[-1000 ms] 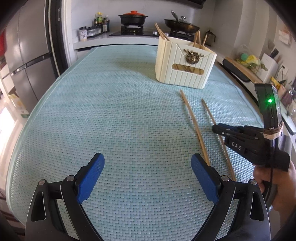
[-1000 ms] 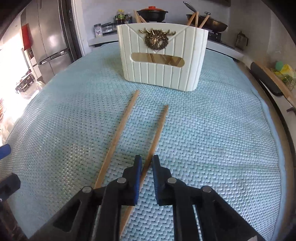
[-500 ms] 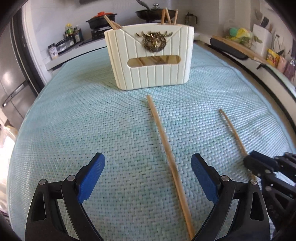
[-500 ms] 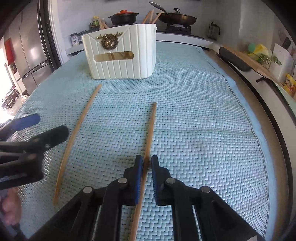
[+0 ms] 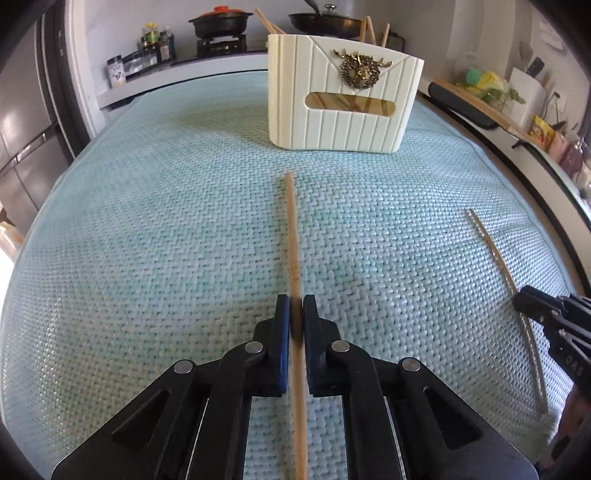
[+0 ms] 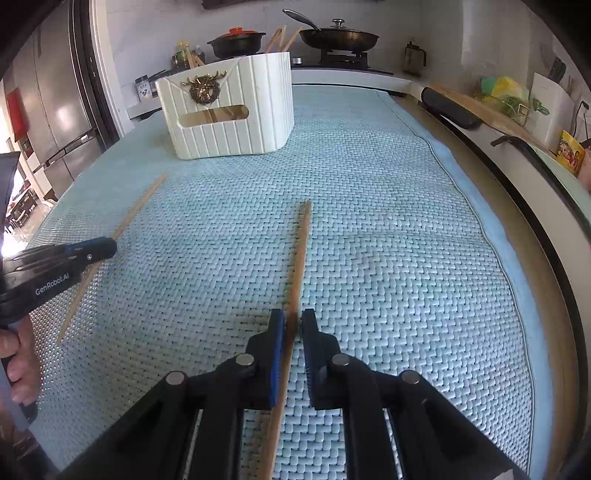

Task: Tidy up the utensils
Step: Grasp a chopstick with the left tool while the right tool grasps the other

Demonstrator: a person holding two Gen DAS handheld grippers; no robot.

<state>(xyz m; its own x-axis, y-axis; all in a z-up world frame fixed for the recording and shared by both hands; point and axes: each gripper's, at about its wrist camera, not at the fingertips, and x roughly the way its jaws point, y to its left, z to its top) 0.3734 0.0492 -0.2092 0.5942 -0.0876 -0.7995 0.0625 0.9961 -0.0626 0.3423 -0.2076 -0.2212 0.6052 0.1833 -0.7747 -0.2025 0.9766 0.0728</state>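
Observation:
Two wooden chopsticks lie on the light blue woven mat. My left gripper [image 5: 294,308] is shut on the left chopstick [image 5: 293,236], near its middle. My right gripper [image 6: 292,321] is shut on the right chopstick [image 6: 300,251], which also shows in the left wrist view [image 5: 491,247]. The left chopstick shows in the right wrist view [image 6: 138,208] with the left gripper [image 6: 99,249] on it. A cream ribbed utensil holder [image 5: 343,99] with a gold deer emblem stands beyond both chopsticks and holds several chopsticks; it also shows in the right wrist view [image 6: 229,107].
The mat [image 5: 147,221] covers a table. A counter behind holds a stove with a black pot [image 5: 219,22] and a pan [image 6: 338,37]. A fridge [image 6: 55,103] stands at left. A side counter with clutter [image 6: 517,99] runs along the right.
My left gripper has swung over the left chopstick and closed on it; it was wide open before. My right gripper has stayed shut on the right chopstick.

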